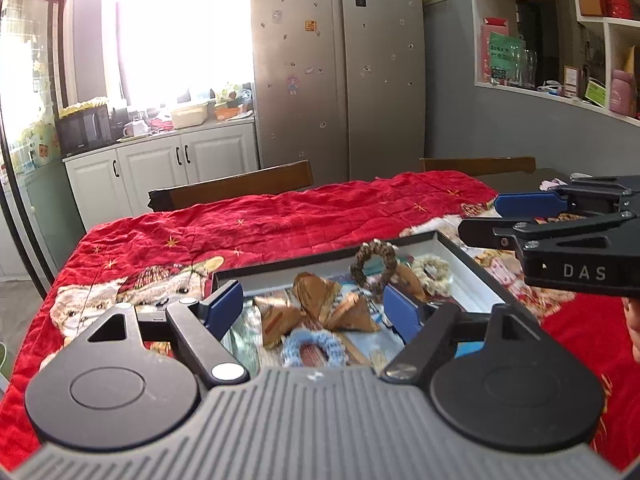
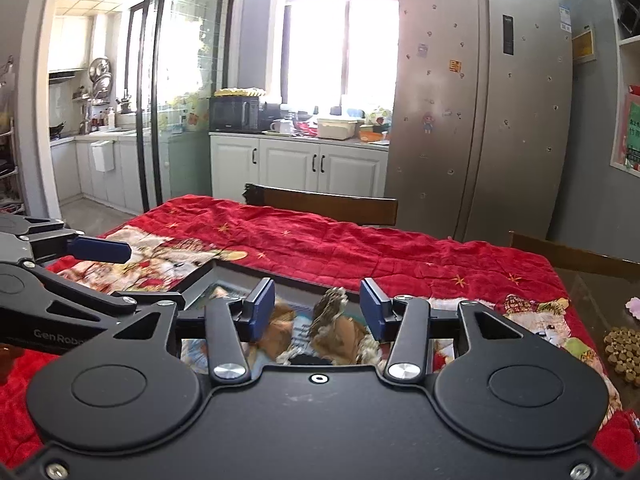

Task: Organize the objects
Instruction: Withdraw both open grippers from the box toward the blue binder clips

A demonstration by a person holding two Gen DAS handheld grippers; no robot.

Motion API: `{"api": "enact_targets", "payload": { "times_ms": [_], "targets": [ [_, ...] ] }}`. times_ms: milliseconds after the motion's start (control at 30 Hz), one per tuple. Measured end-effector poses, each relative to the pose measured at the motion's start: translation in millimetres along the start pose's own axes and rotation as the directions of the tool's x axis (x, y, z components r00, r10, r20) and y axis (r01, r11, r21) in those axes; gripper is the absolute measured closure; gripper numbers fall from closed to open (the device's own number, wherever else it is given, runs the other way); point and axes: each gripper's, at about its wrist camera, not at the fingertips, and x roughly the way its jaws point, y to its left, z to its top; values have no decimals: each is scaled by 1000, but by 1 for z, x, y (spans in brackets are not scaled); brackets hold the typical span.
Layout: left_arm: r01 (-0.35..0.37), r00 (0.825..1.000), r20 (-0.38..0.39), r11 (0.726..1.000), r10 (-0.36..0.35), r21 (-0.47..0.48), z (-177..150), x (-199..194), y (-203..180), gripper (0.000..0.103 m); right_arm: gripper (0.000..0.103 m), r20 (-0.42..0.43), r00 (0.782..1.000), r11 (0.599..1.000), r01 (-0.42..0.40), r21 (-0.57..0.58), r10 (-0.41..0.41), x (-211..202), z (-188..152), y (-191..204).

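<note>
My left claw [image 1: 314, 306] stands wide and empty, my right claw [image 2: 318, 310] partly open with nothing pinched — both hang over the shallow box [image 1: 452, 254] on the red cloth [image 1: 280, 216]. Below my left pads lie the folded brown paper pieces [image 1: 320, 304], a pale blue scrunchie [image 1: 308, 346] nearest me, a brown one [image 1: 374, 262] propped beyond, and a cream one [image 1: 432, 274] off toward my right. These look gathered already, I judge. Well out past my right claw a brown beaded mat [image 2: 624, 354] and something pink [image 2: 634, 304] sit outside the box — possibly left to collect.
</note>
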Motion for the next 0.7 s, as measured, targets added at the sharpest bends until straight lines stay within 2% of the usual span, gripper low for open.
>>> {"api": "enact_targets", "payload": {
  "times_ms": [300, 700],
  "targets": [
    [30, 999, -37, 999, -31, -13, -35, -23, -10, 16, 50, -21, 1000, 999, -23, -29, 23, -27, -29, 20],
    [48, 984, -173, 999, -51, -20, -96, -10, -29, 16, 49, -99, 993, 998, -61, 8, 62, -7, -74, 31]
  ]
}}
